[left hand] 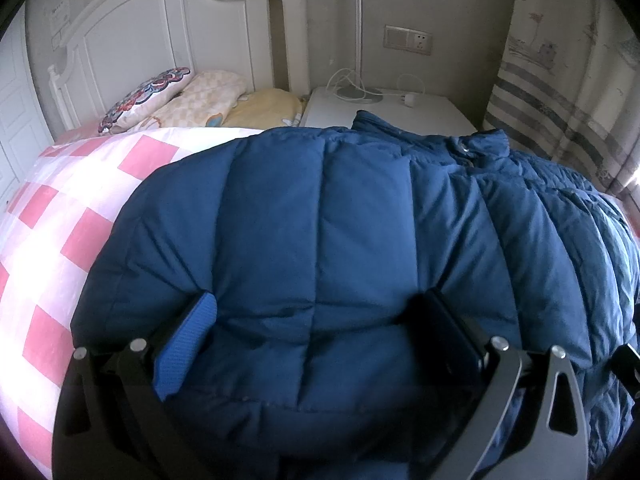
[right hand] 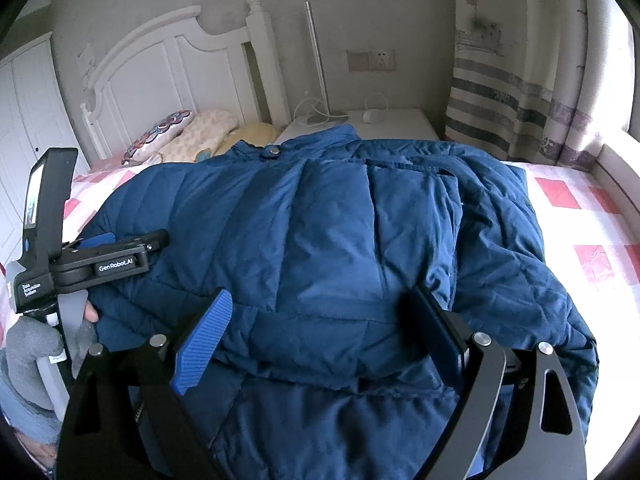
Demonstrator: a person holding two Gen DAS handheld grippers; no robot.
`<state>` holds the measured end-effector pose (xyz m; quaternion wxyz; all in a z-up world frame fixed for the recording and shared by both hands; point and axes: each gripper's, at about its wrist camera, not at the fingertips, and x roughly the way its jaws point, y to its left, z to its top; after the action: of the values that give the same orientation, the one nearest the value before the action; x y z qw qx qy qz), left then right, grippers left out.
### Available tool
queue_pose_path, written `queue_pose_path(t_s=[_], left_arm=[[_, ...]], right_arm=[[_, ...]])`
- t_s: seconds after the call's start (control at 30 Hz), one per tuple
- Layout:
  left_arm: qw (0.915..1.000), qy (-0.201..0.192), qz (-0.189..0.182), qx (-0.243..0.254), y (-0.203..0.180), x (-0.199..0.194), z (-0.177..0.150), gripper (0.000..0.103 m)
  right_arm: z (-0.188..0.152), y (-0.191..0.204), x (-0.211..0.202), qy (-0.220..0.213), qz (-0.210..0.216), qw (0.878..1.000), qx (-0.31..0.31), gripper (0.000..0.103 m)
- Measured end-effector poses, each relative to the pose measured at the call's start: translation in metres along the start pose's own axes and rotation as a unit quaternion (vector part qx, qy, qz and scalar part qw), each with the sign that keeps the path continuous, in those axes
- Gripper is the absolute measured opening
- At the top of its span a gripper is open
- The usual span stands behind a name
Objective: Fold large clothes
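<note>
Blue padded jacket (right hand: pixel 320 240) lies flat on checked bed (right hand: pixel 568 200), hem nearest, collar at 12 o'clock, long axis running away. Right tongs (right hand: pixel 320 328) spread over hem; left tongs (left hand: pixel 320 328) spread too, both pinching nothing.

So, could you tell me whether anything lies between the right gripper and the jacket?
Nothing visible does: the right gripper stands open directly over the blue jacket, its fingers straddling a bare quilted panel.
</note>
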<state>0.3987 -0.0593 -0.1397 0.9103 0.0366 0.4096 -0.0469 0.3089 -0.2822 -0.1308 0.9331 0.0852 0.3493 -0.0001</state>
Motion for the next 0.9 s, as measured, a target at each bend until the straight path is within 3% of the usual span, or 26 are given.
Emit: queue_pose_path(t_s=[0.2, 0.3, 0.4, 0.5, 0.6, 0.63, 0.67, 0.73, 0.8, 0.87, 0.9], left_arm=[[1.0, 0.004, 0.0, -0.001, -0.001, 0.001, 0.004, 0.101], [0.9994, 0.031, -0.003, 0.018, 0.003, -0.011, 0.001, 0.097], [0.9988, 0.019, -0.045, -0.007, 0.023, -0.072, -0.025, 0.093], [0.9973, 0.034, -0.064, 0.014, 0.031, -0.119, -0.073, 0.101], [0.994, 0.075, -0.037, 0.07, 0.022, -0.12, -0.128, 0.101], [0.9926, 0.071, -0.026, 0.095, 0.019, -0.114, -0.146, 0.101], [0.9941, 0.051, -0.03, 0.091, 0.024, -0.123, -0.151, 0.101], [0.9943, 0.068, -0.031, 0.076, 0.033, -0.135, -0.151, 0.101], [0.996, 0.049, -0.035, 0.066, 0.044, -0.157, -0.155, 0.101], [0.995, 0.044, -0.02, 0.087, 0.047, -0.165, -0.165, 0.101], [0.9936, 0.056, -0.015, 0.097, 0.049, -0.16, -0.174, 0.101]], right_arm=[[0.002, 0.0, 0.004, 0.011, 0.0, 1.0, 0.003, 0.088], [0.004, 0.004, 0.005, 0.031, 0.003, 0.999, -0.011, 0.09], [-0.005, 0.017, -0.022, 0.064, -0.021, 0.997, -0.03, 0.09], [-0.037, 0.03, -0.059, 0.076, -0.017, 0.995, -0.063, 0.09], [-0.07, 0.03, -0.053, 0.128, -0.03, 0.989, -0.075, 0.092], [-0.078, 0.03, -0.048, 0.135, -0.037, 0.987, -0.078, 0.092], [-0.081, 0.031, -0.052, 0.12, -0.037, 0.989, -0.08, 0.092], [-0.081, 0.03, -0.061, 0.12, -0.042, 0.99, -0.064, 0.092], [-0.087, 0.033, -0.079, 0.111, -0.022, 0.992, -0.052, 0.092], [-0.099, 0.041, -0.094, 0.103, -0.009, 0.992, -0.07, 0.092], [-0.11, 0.046, -0.092, 0.119, -0.01, 0.989, -0.091, 0.092]])
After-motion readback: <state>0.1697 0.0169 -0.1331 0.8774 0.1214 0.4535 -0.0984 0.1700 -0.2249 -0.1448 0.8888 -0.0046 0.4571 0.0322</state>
